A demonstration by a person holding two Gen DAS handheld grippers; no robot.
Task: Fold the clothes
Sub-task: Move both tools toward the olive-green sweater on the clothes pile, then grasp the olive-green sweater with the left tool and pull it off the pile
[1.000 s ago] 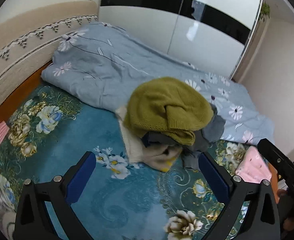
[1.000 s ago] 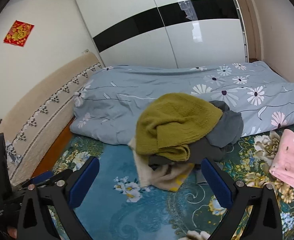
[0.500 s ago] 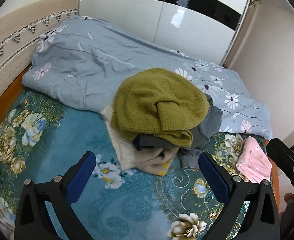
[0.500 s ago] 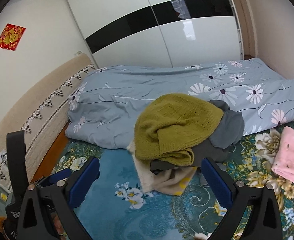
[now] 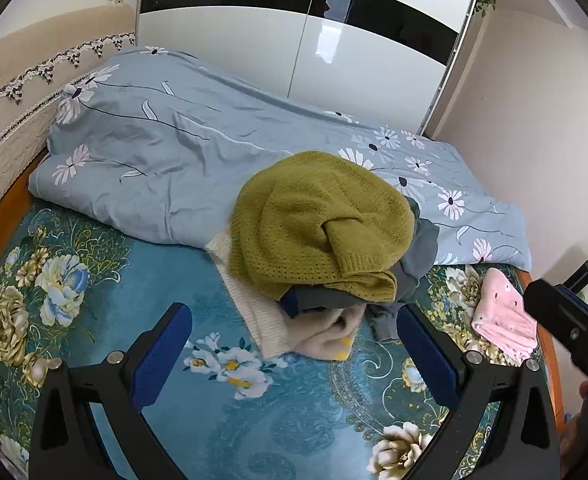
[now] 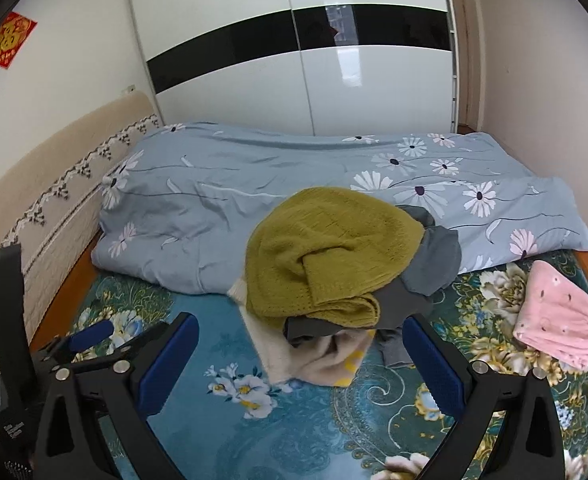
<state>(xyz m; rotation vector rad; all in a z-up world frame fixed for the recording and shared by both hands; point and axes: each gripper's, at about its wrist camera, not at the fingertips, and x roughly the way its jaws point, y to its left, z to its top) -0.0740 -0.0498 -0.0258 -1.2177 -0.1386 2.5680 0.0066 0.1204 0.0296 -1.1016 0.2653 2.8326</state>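
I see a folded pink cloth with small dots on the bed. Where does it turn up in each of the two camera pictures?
Left wrist view: the folded pink dotted cloth lies at the right edge, right of the clothes pile.
Right wrist view: it lies at the lower right, on the flowered teal bedspread.
Shared landmark: the olive-green knitted sweater topping the pile, left of the cloth in both.

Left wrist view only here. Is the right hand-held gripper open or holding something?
Observer: The right hand-held gripper is open, with nothing between its fingers.
Operator: Anything on the wall left of the wardrobe?
Observer: A red paper decoration hangs there.
Operator: The pink garment is partly blocked for me.
Observer: It shows whole here, folded and lying apart from the clothes pile.
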